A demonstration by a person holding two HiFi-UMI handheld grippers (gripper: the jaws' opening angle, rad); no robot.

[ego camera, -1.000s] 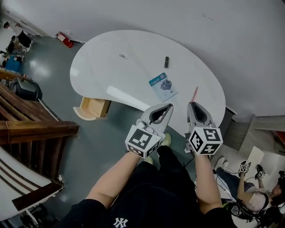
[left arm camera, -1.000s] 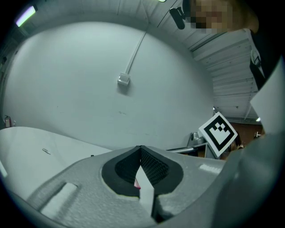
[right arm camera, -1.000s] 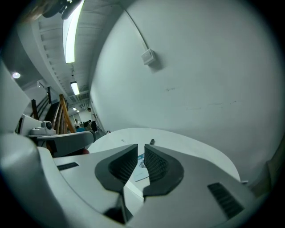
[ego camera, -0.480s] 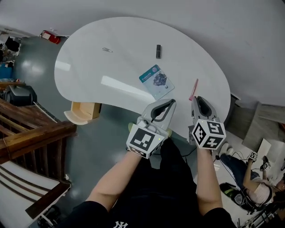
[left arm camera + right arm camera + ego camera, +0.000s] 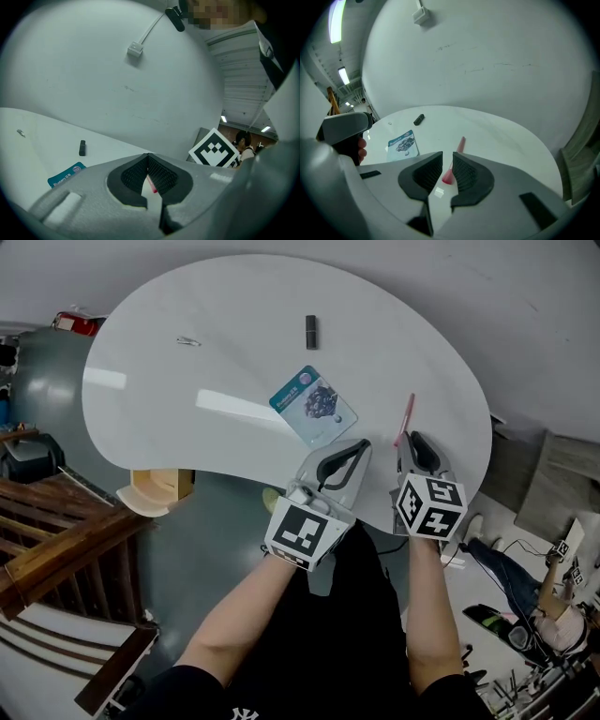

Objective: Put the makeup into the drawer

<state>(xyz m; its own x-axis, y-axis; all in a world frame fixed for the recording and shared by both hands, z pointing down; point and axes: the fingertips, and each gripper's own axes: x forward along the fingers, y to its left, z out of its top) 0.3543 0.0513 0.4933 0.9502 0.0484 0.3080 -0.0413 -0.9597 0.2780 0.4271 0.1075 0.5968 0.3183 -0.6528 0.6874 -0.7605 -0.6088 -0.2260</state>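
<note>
Bright; glare streaks the table [image 5: 234,334] (fisheye edges dark).

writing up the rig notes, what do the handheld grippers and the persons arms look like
The left gripper and right gripper are light grey moulded shells that taper to two curved jaws lined with black ribbed pads. Each carries a white cube printed with black square markers. No cables show. The person wears a black short-sleeved top, and the forearms are bare.
</note>
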